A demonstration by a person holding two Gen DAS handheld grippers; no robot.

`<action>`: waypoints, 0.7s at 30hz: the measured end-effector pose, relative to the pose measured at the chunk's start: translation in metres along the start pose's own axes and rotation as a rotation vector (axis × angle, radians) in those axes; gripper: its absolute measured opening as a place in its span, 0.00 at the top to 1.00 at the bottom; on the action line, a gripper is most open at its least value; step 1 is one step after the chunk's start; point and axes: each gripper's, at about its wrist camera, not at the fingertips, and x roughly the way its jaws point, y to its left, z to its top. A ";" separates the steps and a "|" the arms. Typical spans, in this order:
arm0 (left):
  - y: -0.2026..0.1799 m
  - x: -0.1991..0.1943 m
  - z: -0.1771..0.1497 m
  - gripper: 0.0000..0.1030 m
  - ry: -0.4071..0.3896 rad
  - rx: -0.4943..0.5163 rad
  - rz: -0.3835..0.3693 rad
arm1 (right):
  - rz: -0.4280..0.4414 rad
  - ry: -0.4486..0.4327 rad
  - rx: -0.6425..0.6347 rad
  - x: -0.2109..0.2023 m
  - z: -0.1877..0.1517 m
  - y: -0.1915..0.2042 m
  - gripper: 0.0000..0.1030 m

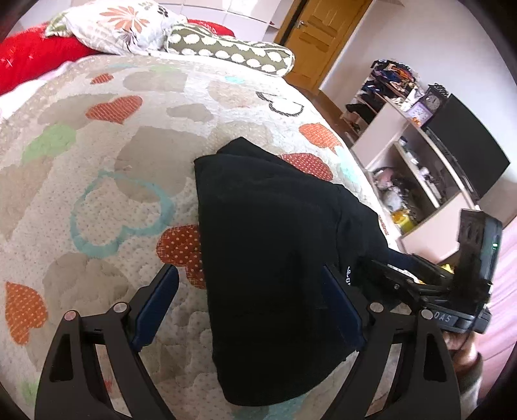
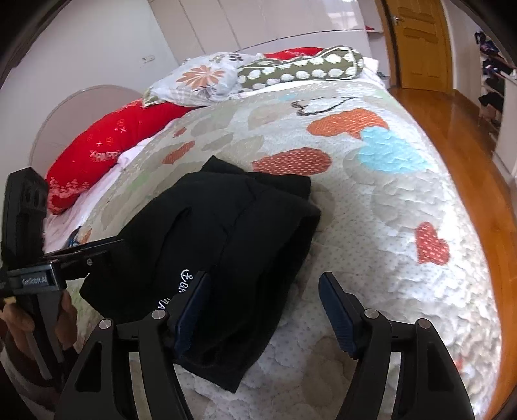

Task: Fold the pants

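Quilted bedding printed with orange, teal and green hearts covers the bed [image 1: 97, 155] that fills both views, and the black pants [image 1: 265, 245] lie on it folded into a compact bundle, sitting at centre right of the left wrist frame and at centre left of the right wrist frame [image 2: 219, 239]. White embroidered lettering [image 2: 184, 281] shows on the fabric at the bundle's near edge.

Left tongs [image 1: 252, 302] are spread wide, one blue-padded finger over bare quilt at lower left and the other over the black cloth at lower centre right; nothing is gripped between them. Right tongs [image 2: 263, 307] are likewise released, their left finger lying over the pants' edge and the right finger above the quilt, apart from the cloth. Each view catches the other tool at its edge, at the right of the left wrist frame and at the left of the right wrist frame.

Beyond the pants, toward the top of both frames, lie a floral pillow [image 1: 119, 26], a green pillow with white dots [image 1: 232, 48] and a red cushion [image 2: 106, 145]. At upper right stands a wooden door [image 2: 420, 42], with a polished wooden floor [image 2: 468, 135] beside the bed. A shelving unit [image 1: 404, 155] with clutter, a clock [image 1: 433, 101] and a dark screen [image 1: 468, 152] occupies the right of the left wrist view.
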 end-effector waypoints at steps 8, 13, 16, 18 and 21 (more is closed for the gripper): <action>0.018 0.020 0.009 0.14 0.050 -0.059 -0.045 | 0.089 0.017 0.010 0.018 0.006 -0.005 0.24; 0.012 0.026 0.014 0.12 0.043 -0.027 -0.041 | 0.122 0.027 0.016 0.028 0.011 -0.002 0.18; 0.013 0.028 0.016 0.11 0.045 -0.023 -0.053 | 0.128 0.029 0.001 0.032 0.011 0.002 0.12; 0.016 0.029 0.017 0.11 0.049 -0.031 -0.064 | 0.132 0.028 -0.002 0.034 0.011 0.003 0.10; 0.016 0.030 0.017 0.10 0.051 -0.023 -0.069 | 0.137 0.022 0.002 0.038 0.012 0.005 0.10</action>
